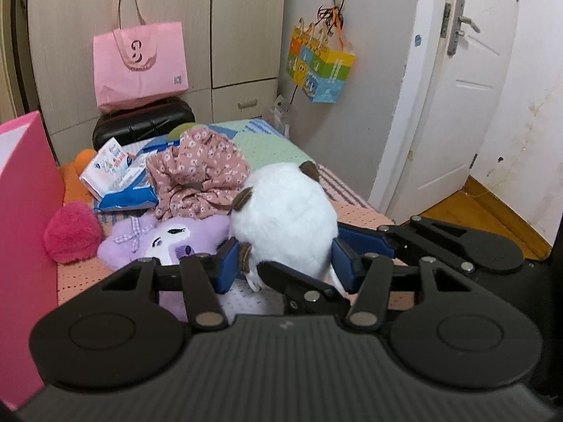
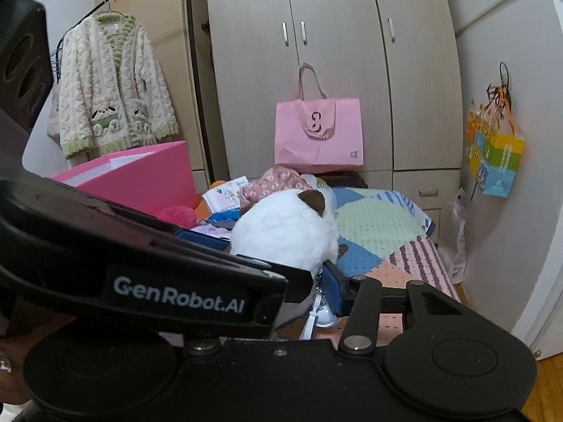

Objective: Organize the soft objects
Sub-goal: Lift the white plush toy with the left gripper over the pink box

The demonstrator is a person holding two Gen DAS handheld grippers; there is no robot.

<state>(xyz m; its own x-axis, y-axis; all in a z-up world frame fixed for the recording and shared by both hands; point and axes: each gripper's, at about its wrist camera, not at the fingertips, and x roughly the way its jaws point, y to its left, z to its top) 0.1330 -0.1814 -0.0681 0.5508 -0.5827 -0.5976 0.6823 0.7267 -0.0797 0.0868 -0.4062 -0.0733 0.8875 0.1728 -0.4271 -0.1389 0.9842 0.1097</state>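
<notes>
Left wrist view. The left hand-held gripper (image 1: 285,263) is clamped on the lower body of a white plush cat (image 1: 285,218): both blue pads press into the fur on either side. The right hand-held gripper (image 1: 366,246) enters from the right, and its blue pad lies against the same toy. The toy sits near the front edge of the bed (image 1: 352,190), just beside a purple plush pillow (image 1: 165,242). Judgement: the step in hand is the two-handed grasp of the toy; the next move calls for a lift clear of the bedding and a carry toward the pink box (image 1: 24,211) at the bed's left edge, if that is the intended container.

Right wrist view. The left unit's body hides most of the right hand-held gripper (image 2: 316,274); only one blue finger (image 2: 332,288) shows, touching the toy's underside, so I cannot tell whether that pair is truly clamped.

Condition of the toy: round, white, long-piled, with brown ears (image 2: 313,202); a white loop or tag (image 2: 322,313) hangs beneath. It should compress readily, and a shallow pinch may slip on the fur.
</notes>
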